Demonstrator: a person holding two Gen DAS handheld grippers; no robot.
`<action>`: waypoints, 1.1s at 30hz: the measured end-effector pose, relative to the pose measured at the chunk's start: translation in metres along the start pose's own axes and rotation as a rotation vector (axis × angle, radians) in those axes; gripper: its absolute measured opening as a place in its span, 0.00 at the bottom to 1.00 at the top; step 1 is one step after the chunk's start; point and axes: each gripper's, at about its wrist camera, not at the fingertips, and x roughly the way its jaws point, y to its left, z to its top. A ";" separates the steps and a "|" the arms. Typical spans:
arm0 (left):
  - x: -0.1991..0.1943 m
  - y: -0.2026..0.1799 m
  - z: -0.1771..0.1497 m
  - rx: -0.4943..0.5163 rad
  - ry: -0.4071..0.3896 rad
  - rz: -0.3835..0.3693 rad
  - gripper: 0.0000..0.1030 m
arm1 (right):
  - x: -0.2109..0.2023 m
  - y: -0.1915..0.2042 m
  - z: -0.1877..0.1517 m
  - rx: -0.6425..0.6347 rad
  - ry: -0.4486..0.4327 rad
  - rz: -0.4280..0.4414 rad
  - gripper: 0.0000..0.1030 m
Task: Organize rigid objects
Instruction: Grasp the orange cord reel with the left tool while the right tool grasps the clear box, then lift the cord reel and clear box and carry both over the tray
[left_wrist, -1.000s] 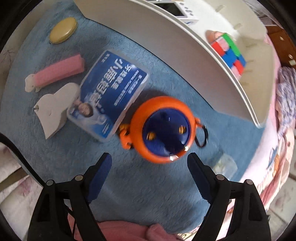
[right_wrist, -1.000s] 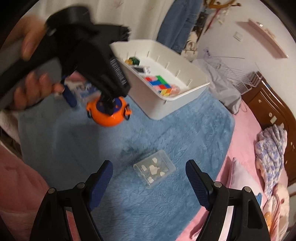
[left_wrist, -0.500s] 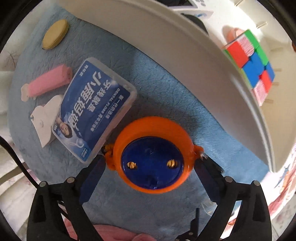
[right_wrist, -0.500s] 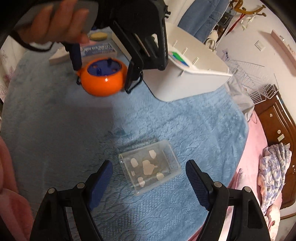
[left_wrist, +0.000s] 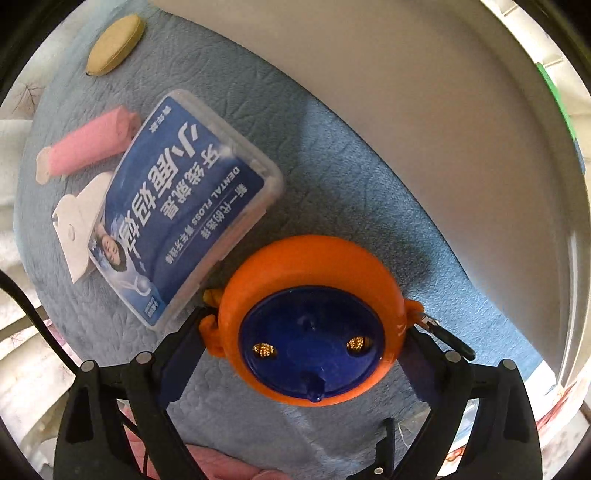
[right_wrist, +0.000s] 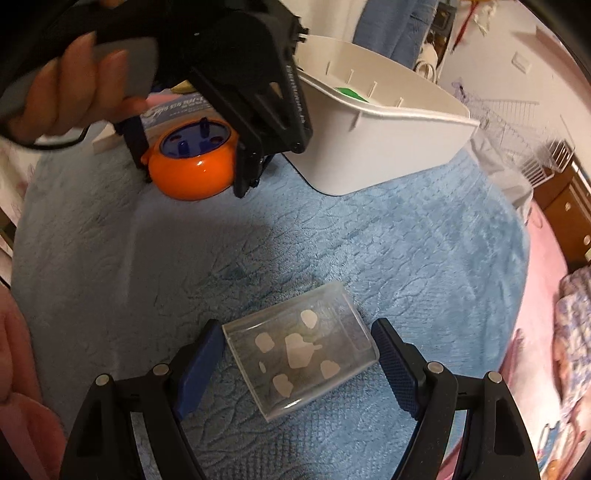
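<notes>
An orange round toy with a blue top (left_wrist: 308, 328) sits on the blue blanket beside the white bin (left_wrist: 424, 110). My left gripper (left_wrist: 303, 354) straddles it, pads close against both sides; it also shows in the right wrist view (right_wrist: 192, 170). A clear plastic box with white stickers (right_wrist: 301, 349) lies on the blanket between the fingers of my right gripper (right_wrist: 297, 363), which is open with small gaps on each side. The white bin (right_wrist: 388, 136) stands behind, holding a green-topped object.
A blue dental floss box (left_wrist: 184, 240), a pink bar (left_wrist: 86, 149), a white flat piece (left_wrist: 75, 225) and a tan oval disc (left_wrist: 114, 44) lie left of the toy. A wooden dresser (right_wrist: 569, 206) and wire rack (right_wrist: 524, 122) are at the right.
My left gripper has dropped down around the orange toy and narrowed onto it. My right gripper has moved down and forward so the clear box now lies between its fingers.
</notes>
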 end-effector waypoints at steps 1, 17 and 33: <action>-0.001 0.003 -0.004 -0.003 -0.002 -0.001 0.91 | 0.001 -0.002 0.001 0.015 0.004 0.015 0.79; 0.010 0.042 -0.033 -0.039 0.070 -0.028 0.91 | 0.003 -0.006 0.004 0.122 0.079 0.075 0.75; 0.042 0.134 -0.089 -0.122 0.229 -0.055 0.90 | -0.016 0.017 -0.020 0.229 0.291 0.096 0.75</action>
